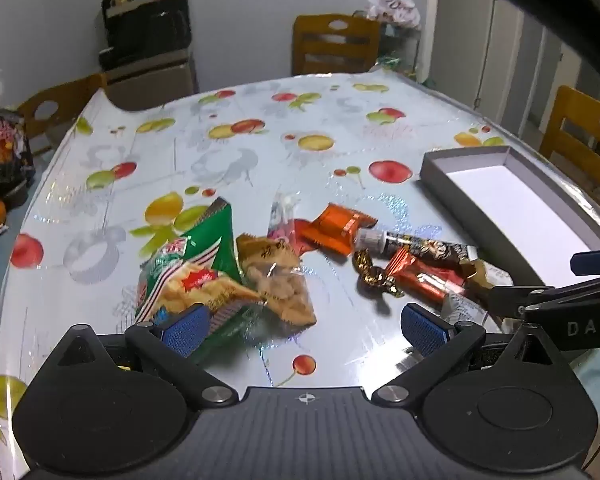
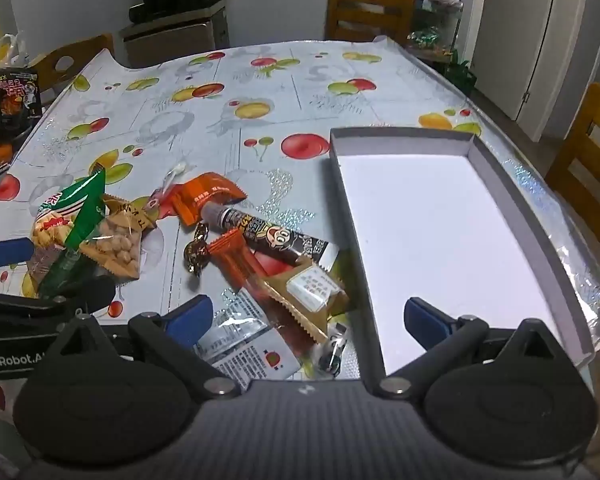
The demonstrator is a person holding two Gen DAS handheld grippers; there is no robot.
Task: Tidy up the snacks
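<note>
Task barely begun: my tray (image 2: 440, 232) holds nothing, snacks (image 2: 236, 248) lie heaped beside it; left gripper (image 1: 304, 326) and right gripper (image 2: 308, 320) both gape, unladen.

Table (image 2: 260, 92) extends ahead of the gripper, covered in a glossy fruit-print cloth. Plain pale wall (image 1: 240, 20) stands beyond its far edge. Wooden chair (image 1: 334, 44) is set at the far side; a second wooden chair (image 1: 580, 128) to the right; a third (image 1: 56, 106) at far left. Dark stacked cabinet unit (image 1: 148, 36) against the wall, ahead left. White panelled doors (image 2: 540, 32) ahead right. Lighting even, indoor.
</note>
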